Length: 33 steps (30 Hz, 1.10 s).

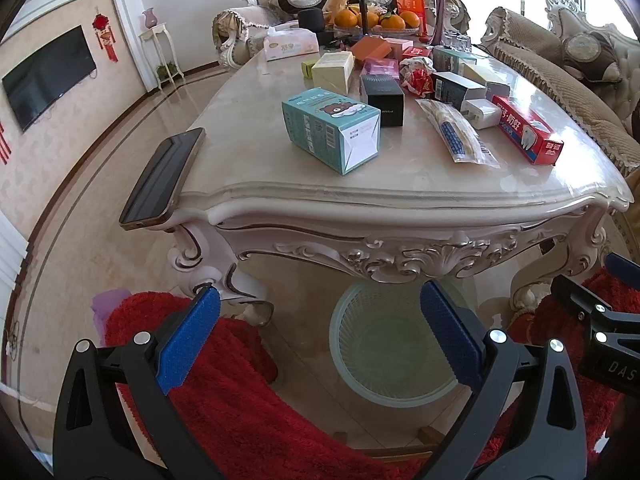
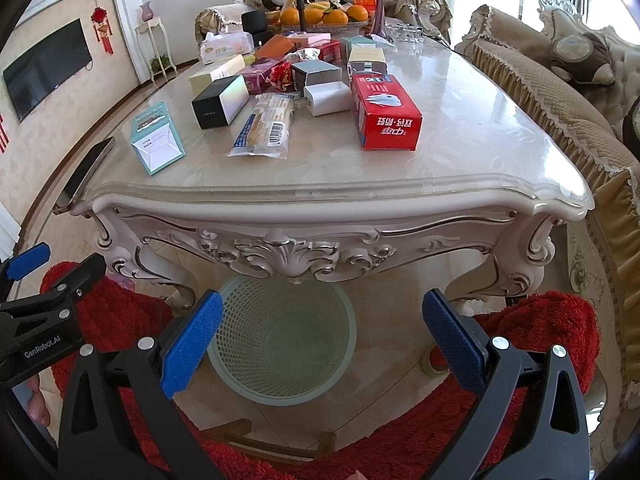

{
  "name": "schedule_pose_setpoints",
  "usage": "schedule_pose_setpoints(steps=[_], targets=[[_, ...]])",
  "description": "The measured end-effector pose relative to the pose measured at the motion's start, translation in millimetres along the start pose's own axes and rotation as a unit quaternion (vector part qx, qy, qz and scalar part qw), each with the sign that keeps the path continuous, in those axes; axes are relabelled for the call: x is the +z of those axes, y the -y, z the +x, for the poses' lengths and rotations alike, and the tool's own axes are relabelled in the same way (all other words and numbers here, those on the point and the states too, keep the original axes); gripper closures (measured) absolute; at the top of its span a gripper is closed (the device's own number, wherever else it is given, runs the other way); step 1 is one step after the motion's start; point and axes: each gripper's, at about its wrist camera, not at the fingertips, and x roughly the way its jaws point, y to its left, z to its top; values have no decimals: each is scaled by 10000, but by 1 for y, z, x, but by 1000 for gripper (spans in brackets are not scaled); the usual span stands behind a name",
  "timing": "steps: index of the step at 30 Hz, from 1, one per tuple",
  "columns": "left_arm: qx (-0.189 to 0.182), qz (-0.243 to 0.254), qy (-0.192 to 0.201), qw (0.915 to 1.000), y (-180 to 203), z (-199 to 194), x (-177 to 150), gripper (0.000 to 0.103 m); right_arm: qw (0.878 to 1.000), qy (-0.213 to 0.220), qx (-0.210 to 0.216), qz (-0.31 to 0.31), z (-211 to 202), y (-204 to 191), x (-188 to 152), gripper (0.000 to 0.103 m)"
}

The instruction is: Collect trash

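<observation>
Only the left view shows the phone [image 1: 164,178] fully; both grippers [image 1: 320,336] [image 2: 322,340] hang spread, empty, above the basket [image 2: 240,304] near the table [image 2: 460,152].

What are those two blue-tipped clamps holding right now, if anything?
Nothing. The left gripper and the right gripper are both open and empty, poised above the green mesh bin in front of the table.

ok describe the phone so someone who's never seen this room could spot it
Start at the ornate cream table crowded with boxes, then go to its near left corner. The phone lies there alone, its end hanging over the edge. It is the only dark, flat slab with a gold rim, left of the teal bear box.
</observation>
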Motion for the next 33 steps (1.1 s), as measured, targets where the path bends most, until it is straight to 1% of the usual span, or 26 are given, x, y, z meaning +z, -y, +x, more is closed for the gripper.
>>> schedule_pose_setpoints(steps=[13,27,28,30,31,33], targets=[[12,-7,2,10000,4,0,-1,6,10000,-25,2,12,1,0,-1,7],[-65,11,-44,10000,9,2,-3,6,10000,-33,7,33,2,1,-1,7],[-84,-26,-37,10000,7,3,-2,6,10000,1,-3,20,2,1,0,7],[-194,-219,15,9996,0,6,5,6,9996,256,-2,-128,-3,3,11,7],[-242,-359,25,9991,-4,9,13,6,9988,475,-12,-150,-7,6,22,7],[-257,-615,49,9978,-9,18,33,6,9968,767,11,-232,-7,12,45,7]])
